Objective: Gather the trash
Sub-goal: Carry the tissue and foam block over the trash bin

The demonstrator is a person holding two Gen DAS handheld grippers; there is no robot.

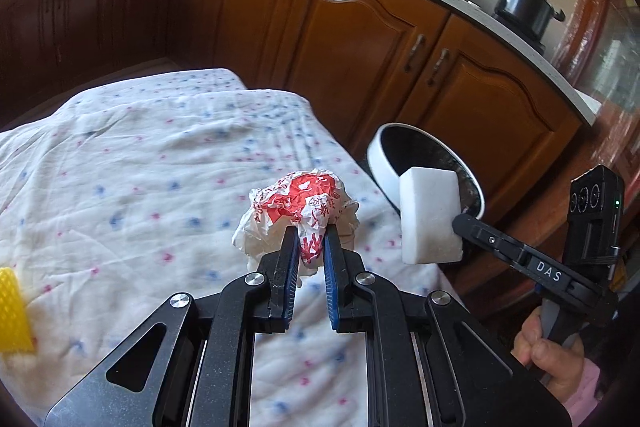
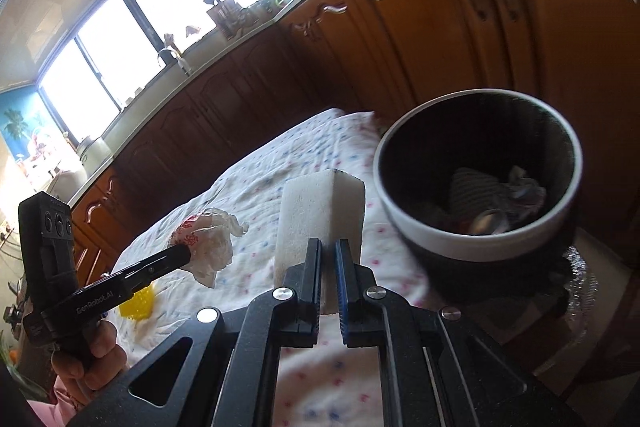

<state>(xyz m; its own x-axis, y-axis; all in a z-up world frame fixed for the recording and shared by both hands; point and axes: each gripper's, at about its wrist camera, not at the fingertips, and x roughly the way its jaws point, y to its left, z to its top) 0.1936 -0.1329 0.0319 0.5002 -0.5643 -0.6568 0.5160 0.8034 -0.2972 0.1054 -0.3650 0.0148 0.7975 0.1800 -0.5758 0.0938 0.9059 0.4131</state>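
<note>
My left gripper (image 1: 311,239) is shut on a crumpled white wrapper with red print (image 1: 298,211), held above the quilted cloth. The same wrapper (image 2: 210,241) shows in the right wrist view at the left gripper's tip. My right gripper (image 2: 328,247) is shut on a white foam block (image 2: 320,211), which also appears as the foam block (image 1: 430,215) in the left wrist view, lifted near the bin. The round bin (image 2: 478,247), black inside with a white rim, stands just right of the table; the bin (image 1: 380,155) holds crumpled trash and a can.
A white quilted cloth with pink and blue dots (image 1: 160,167) covers the table. A yellow mesh item (image 1: 12,311) lies at its left edge, seen too as the yellow item (image 2: 138,303). Brown kitchen cabinets (image 1: 360,47) and a counter with pots stand behind. A hand (image 1: 548,355) holds the right gripper.
</note>
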